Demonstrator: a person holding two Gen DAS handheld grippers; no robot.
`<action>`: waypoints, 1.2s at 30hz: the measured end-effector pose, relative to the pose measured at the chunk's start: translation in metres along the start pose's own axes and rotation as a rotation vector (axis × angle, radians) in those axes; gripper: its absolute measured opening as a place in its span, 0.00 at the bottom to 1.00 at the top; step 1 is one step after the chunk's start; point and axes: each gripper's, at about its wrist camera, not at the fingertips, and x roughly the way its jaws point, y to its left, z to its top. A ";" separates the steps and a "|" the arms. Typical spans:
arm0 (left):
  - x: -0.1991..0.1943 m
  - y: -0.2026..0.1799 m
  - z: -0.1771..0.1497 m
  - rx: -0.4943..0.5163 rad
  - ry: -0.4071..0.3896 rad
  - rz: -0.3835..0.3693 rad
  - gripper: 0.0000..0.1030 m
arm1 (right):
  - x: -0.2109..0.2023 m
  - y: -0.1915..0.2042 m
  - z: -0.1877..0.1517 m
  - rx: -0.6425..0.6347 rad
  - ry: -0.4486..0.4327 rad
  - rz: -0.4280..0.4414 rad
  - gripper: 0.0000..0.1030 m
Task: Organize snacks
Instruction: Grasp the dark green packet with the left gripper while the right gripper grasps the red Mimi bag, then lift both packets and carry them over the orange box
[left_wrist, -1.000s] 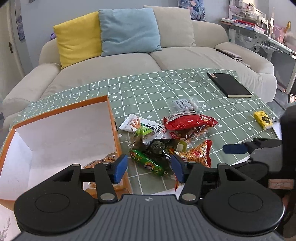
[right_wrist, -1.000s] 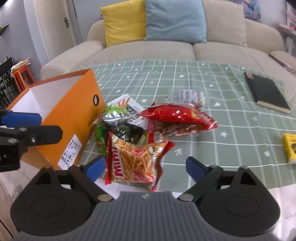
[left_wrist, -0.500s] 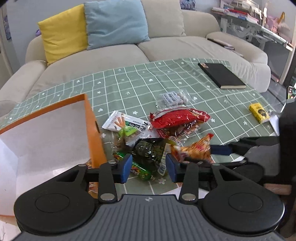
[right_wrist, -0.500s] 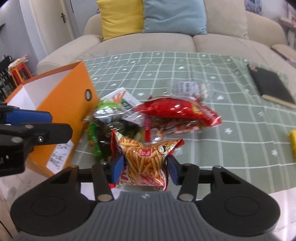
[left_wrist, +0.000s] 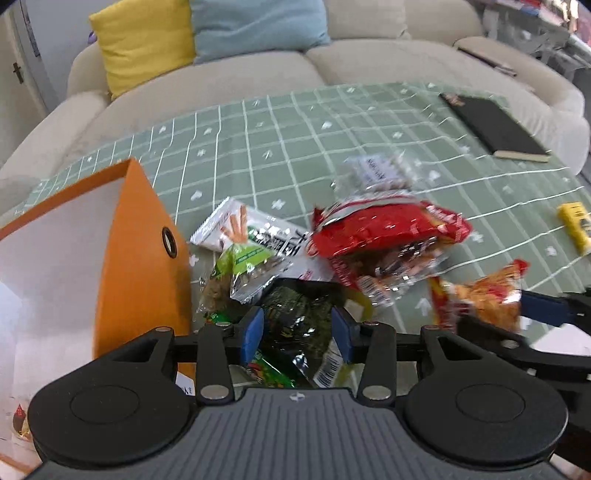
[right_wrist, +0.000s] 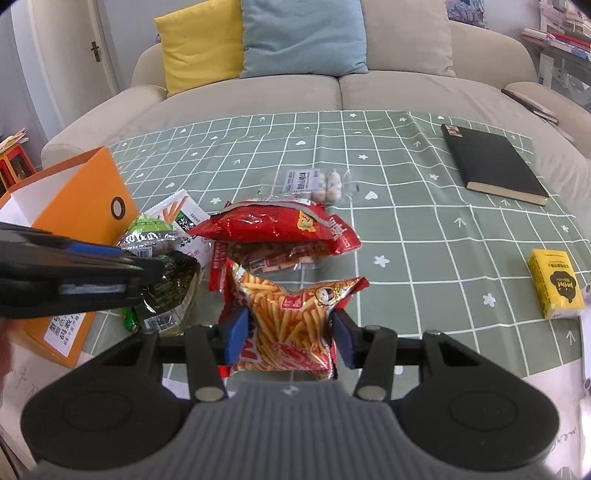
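Organizing is standing at an early stage: the right hand-held gripper (right_wrist: 288, 330) is clenching the fries bag (right_wrist: 291, 321) at lower centre, the left hand-held gripper (left_wrist: 295, 334) is pinching the dark seaweed packet (left_wrist: 295, 317), and most snacks, such as the red bag (right_wrist: 277, 227), are lying heaped on the bench (right_wrist: 424, 229) beside the orange box (left_wrist: 144, 258). Only the left wrist view is showing the box's white interior, at left; whether it holds snacks is not discernible, while the right wrist view is showing sharply the yellow carton (right_wrist: 554, 282) at right.
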 end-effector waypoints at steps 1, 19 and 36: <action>0.005 0.002 0.000 -0.009 0.010 0.008 0.51 | 0.000 0.000 0.000 0.001 -0.002 0.001 0.47; 0.037 0.003 0.003 0.001 0.003 -0.032 0.54 | 0.006 -0.003 -0.001 0.001 -0.013 0.028 0.49; 0.008 -0.008 -0.017 -0.048 -0.046 -0.107 0.45 | 0.002 -0.002 -0.003 0.001 0.007 0.008 0.44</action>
